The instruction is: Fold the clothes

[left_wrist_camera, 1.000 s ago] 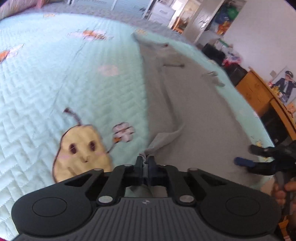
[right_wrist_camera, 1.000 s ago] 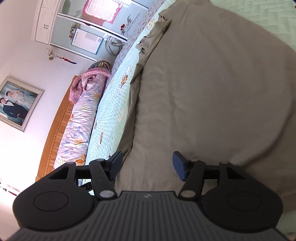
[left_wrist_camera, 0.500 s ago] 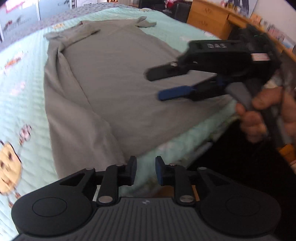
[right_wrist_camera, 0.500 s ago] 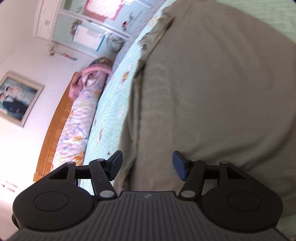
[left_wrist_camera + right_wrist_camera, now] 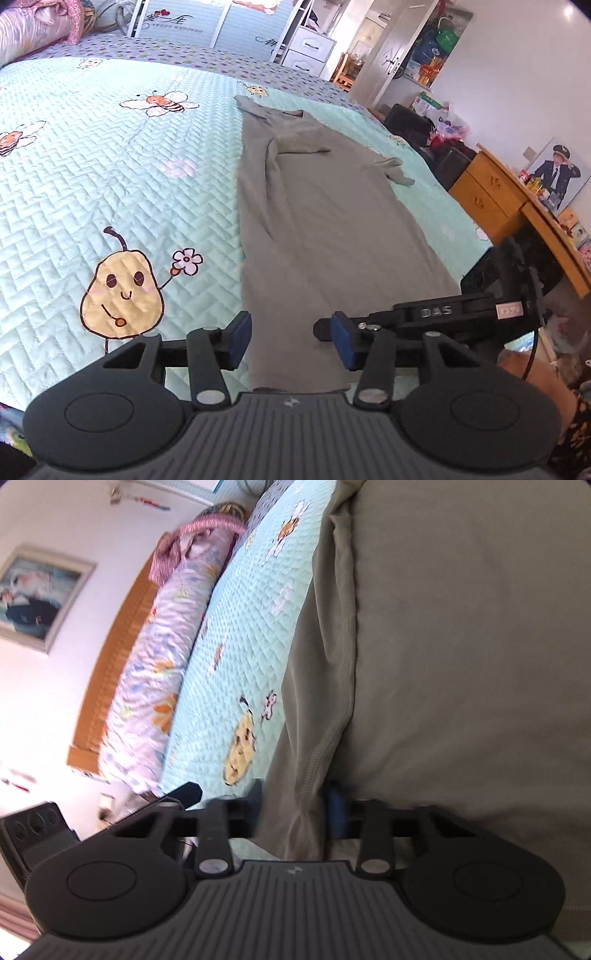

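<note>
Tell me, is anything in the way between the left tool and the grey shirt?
No, nothing visible. The left tool hangs open right over the shirt's near hem, with only bare cloth between its fingers. The right tool is beside it, not blocking.

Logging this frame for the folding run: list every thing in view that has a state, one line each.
grey shirt: spread lengthwise on the bed, left side folded in, hem near the grippers.
left gripper: open, hem between its fingers, not gripped.
right gripper: fingers either side of the shirt's folded edge; closure unclear.
quilt: laid flat.
</note>
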{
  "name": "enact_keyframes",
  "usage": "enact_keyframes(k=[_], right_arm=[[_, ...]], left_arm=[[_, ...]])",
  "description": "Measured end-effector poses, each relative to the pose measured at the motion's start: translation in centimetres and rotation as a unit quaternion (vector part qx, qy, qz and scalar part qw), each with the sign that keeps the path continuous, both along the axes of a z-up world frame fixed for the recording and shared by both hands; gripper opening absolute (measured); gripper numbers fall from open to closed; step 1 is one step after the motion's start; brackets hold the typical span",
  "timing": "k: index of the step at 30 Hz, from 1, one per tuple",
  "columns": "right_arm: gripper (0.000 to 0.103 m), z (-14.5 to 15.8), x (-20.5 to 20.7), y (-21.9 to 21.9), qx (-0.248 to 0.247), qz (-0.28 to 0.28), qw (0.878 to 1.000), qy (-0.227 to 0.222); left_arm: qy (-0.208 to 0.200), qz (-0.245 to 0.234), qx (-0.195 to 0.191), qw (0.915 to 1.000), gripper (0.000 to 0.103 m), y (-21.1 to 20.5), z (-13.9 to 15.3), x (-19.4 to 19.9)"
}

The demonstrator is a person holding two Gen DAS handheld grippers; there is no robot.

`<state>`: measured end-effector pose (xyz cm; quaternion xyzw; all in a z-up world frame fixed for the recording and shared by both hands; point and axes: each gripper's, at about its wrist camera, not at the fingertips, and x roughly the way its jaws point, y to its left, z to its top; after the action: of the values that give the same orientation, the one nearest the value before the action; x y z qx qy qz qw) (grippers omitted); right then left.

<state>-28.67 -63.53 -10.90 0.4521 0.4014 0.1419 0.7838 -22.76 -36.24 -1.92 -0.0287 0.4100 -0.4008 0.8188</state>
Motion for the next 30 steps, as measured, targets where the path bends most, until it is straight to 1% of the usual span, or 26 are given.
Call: enact_keyframes(k=[1,2,5,9,14,16,17,18,19,20,21,22,23,25,27,30], right_arm=[[0.003,0.0,0.2,0.3,-0.008,0.005,1.0,0.003],[0.002,0.3,0.1,0.1,-0.012,-0.001,1.0,0.001],[0.002,1.6,-0.5,-1.1,-0.017,-0.019,1.0,-0.012],[0.002,0.6,-0.6,-2.0,-0.054,-0.019,0.998,0.006],[0.002,-1.8,-1.3,-2.9,0.005,-0.014,1.0,0.012],[0.005,-2.0,-1.7,-3.2,0.026,-0.012,1.0,0.008],[0.01,-2.0,-1.9,-3.7,0.04,-0.017,0.999,0.009],[0.019,-1.7,-2.0,-4.1,0.046,-0.029,0.998,0.007],[0.025,-1.3,-2.2,-4.7,0.046,-0.039,0.998,-0.001],[0.037,-0.7,-2.2,-5.3,0.041,-0.048,0.998,-0.009],[0.045,-0.2,-2.2,-5.8,0.035,-0.057,0.998,-0.017],[0.048,0.4,-1.9,-6.3,0.025,-0.062,0.997,-0.025],[0.048,0.9,-1.1,-6.5,0.003,-0.064,0.997,-0.031],[0.048,1.7,0.6,-7.0,-0.04,-0.067,0.996,-0.041],[0.048,1.7,3.7,-6.7,-0.061,-0.057,0.995,-0.05],[0.047,1.5,8.0,-5.4,-0.111,-0.04,0.992,-0.049]], left_arm=[[0.002,-0.005,0.0,1.0,0.051,-0.3,-0.1,-0.1],[0.002,-0.009,0.003,1.0,0.053,-0.7,-0.3,-0.4],[-0.001,-0.024,0.011,0.9997,0.054,-1.1,-0.4,-0.1],[0.0,-0.036,0.022,0.9991,0.055,-0.9,-1.3,0.0],[-0.006,-0.062,0.012,0.998,0.056,-2.9,-1.4,0.3],[-0.012,-0.078,0.01,0.9969,0.056,-4.3,-1.3,0.4],[-0.014,-0.082,0.012,0.9965,0.057,-5.0,-1.5,0.6],[-0.013,-0.085,0.016,0.9962,0.057,-5.9,-2.0,0.9],[-0.011,-0.087,0.021,0.9959,0.057,-6.4,-2.6,1.1],[-0.009,-0.089,0.025,0.9957,0.057,-6.9,-3.1,1.3],[-0.006,-0.093,0.032,0.9951,0.057,-7.2,-3.8,1.5],[-0.002,-0.096,0.04,0.9946,0.056,-7.4,-4.4,1.6],[0.003,-0.096,0.048,0.9943,0.056,-7.4,-5.1,1.7],[0.006,-0.098,0.039,0.9944,0.056,-7.0,-5.7,1.9],[0.013,-0.102,0.03,0.9942,0.056,-6.7,-5.8,2.2],[0.033,-0.101,0.014,0.9943,0.056,-6.2,-6.0,2.7]])
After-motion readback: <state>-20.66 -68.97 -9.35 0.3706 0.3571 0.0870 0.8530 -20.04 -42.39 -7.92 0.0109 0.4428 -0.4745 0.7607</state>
